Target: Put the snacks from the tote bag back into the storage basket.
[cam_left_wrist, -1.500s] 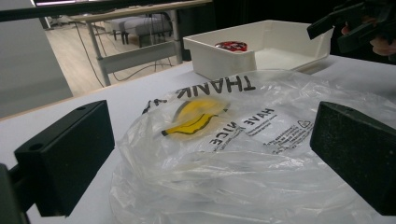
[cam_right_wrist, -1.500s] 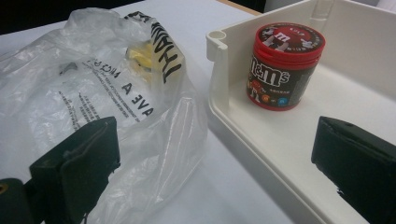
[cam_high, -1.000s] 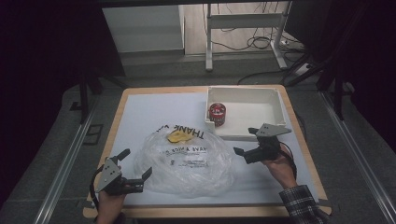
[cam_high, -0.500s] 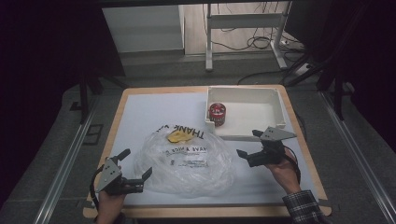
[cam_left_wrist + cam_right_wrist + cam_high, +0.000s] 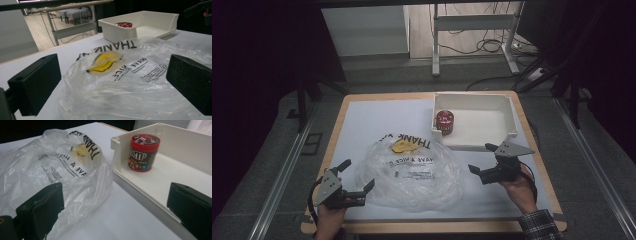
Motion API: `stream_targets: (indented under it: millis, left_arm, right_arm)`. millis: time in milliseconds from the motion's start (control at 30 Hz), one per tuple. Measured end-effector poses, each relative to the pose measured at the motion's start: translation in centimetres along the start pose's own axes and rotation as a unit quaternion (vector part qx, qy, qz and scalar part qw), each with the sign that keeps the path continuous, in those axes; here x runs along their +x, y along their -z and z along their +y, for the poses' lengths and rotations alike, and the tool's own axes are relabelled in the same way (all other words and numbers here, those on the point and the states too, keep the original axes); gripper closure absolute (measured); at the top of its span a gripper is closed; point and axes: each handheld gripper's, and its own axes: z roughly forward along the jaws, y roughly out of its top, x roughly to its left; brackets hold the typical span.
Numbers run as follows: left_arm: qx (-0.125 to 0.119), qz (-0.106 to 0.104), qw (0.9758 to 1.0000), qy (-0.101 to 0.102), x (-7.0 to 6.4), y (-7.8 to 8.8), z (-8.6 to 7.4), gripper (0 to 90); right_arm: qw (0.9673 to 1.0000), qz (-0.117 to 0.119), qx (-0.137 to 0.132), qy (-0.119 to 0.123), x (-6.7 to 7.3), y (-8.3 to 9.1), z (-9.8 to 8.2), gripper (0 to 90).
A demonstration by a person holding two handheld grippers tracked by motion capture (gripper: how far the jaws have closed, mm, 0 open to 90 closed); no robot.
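The plastic bag [image 5: 409, 172] lies crumpled in the middle of the white table [image 5: 362, 120], between my two grippers. It is thin, clear and creased film, printed with black lettering and a yellow smiling face [image 5: 105, 62]; its folds catch the light.

My left gripper [image 5: 357, 182] sits at the bag's near left edge, its flat black jaws spread wide with the film bulging between them, gripping nothing. My right gripper [image 5: 479, 162] hovers just off the bag's right side, jaws likewise parted and empty; one jaw points toward the bag, the other toward the tray.

Beyond the bag stands a rigid white tray [image 5: 507, 112] with smooth, straight walls. In its near left corner stands a short round tub [image 5: 143, 152], dark-sided with a red lid. The tray's corner touches or nearly touches the bag's far edge; I cannot tell which.
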Motion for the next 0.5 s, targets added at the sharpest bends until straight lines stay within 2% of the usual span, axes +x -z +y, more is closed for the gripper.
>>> stream_targets:
  millis: [500]
  left_arm:
    - [0.0,0.0,1.0,0.0,0.0,0.0,0.0,0.0]
  right_arm:
    - [0.9999,-0.01,-0.002,-0.002,0.6,1.6,-0.8,1.3]
